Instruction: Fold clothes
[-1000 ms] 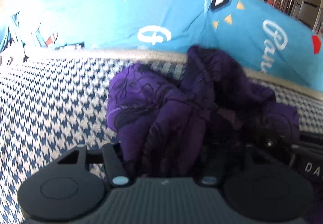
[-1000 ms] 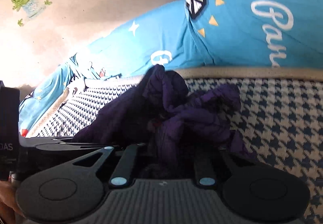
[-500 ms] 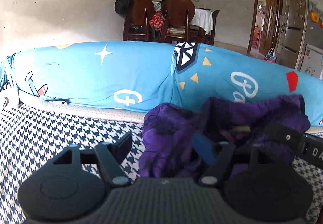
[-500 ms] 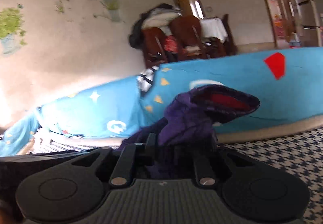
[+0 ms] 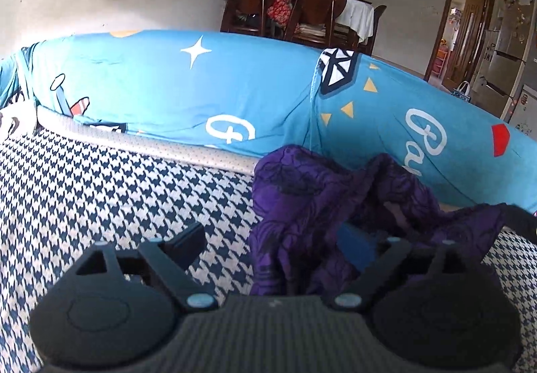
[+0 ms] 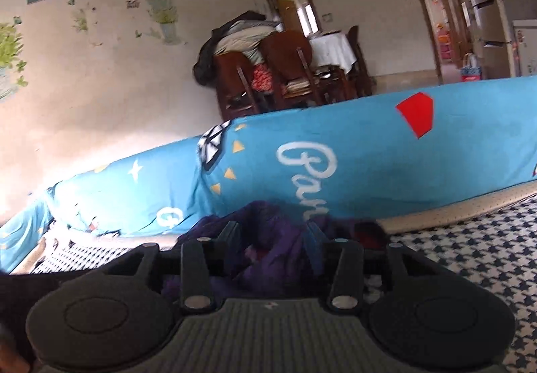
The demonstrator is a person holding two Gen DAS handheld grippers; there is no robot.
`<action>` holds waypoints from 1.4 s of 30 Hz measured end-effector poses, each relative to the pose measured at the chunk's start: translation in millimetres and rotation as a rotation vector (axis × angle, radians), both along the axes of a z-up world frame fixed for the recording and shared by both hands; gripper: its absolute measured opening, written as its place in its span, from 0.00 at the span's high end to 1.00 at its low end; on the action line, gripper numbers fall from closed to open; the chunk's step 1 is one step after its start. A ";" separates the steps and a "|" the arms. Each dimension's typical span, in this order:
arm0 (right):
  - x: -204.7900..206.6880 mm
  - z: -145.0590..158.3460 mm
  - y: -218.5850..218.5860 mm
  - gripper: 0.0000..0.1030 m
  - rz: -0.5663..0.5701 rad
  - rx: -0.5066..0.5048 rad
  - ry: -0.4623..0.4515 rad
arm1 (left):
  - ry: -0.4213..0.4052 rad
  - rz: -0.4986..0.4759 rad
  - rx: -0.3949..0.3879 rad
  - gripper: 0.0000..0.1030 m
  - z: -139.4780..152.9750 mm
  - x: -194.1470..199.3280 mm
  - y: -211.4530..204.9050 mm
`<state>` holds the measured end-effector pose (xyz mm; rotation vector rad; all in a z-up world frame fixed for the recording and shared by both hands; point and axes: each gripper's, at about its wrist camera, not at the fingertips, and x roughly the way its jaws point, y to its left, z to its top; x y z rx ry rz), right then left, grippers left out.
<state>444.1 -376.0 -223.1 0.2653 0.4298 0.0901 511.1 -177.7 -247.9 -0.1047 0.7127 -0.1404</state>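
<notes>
— While both sets of jaws are opening, where do we stand with the purple garment (image 5: 335, 205)?

— It lies bunched on the houndstooth cover (image 5: 100, 191), close against the blue cushion (image 5: 201, 87). Our left gripper (image 5: 278, 245) stands wide apart; cloth drapes over its right finger, but the pads press nothing. Our right gripper (image 6: 272, 235) is partly apart, with folds between its fingers, and we judge it no longer clamps them (the view is blurred, so we say this cautiously).

— How do we expect it to handle?

— Soft and light, we think: thin patterned fabric that sags, creases and slides off a finger. Nothing fragile, nothing stiff to lever against.

— So where do we take hold?

— On an edge or corner, not the middle of the heap. We cannot pick out a hem or sleeve here, so we would first spread it flat, then pinch two matching corners.
</notes>
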 end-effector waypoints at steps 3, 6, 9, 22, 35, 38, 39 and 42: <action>-9.4 -3.2 6.3 0.57 0.053 0.005 0.030 | 0.017 -0.008 -0.019 0.13 -2.0 0.8 -2.4; -22.4 -6.5 12.6 0.50 0.082 0.012 0.053 | 0.025 -0.015 -0.023 0.12 -3.5 -0.1 -7.3; -36.4 -9.8 19.2 0.40 0.098 0.014 0.065 | 0.030 -0.024 -0.032 0.11 -4.2 -2.6 -10.7; -40.0 -28.4 43.5 0.89 0.090 -0.039 0.103 | 0.025 -0.054 -0.034 0.05 0.3 -22.7 -5.2; -94.0 -19.6 101.9 0.91 0.360 -0.012 0.087 | -0.026 -0.052 -0.045 0.00 20.6 -52.0 27.7; -109.8 -25.5 120.1 0.91 0.435 -0.033 0.103 | -0.031 -0.070 -0.050 0.00 23.0 -61.5 32.9; -114.3 -28.3 125.1 0.91 0.459 -0.040 0.115 | -0.029 -0.080 -0.051 0.00 22.9 -64.8 33.9; -126.6 -37.9 138.1 0.91 0.529 -0.061 0.152 | -0.025 -0.105 -0.051 0.00 21.7 -74.8 36.0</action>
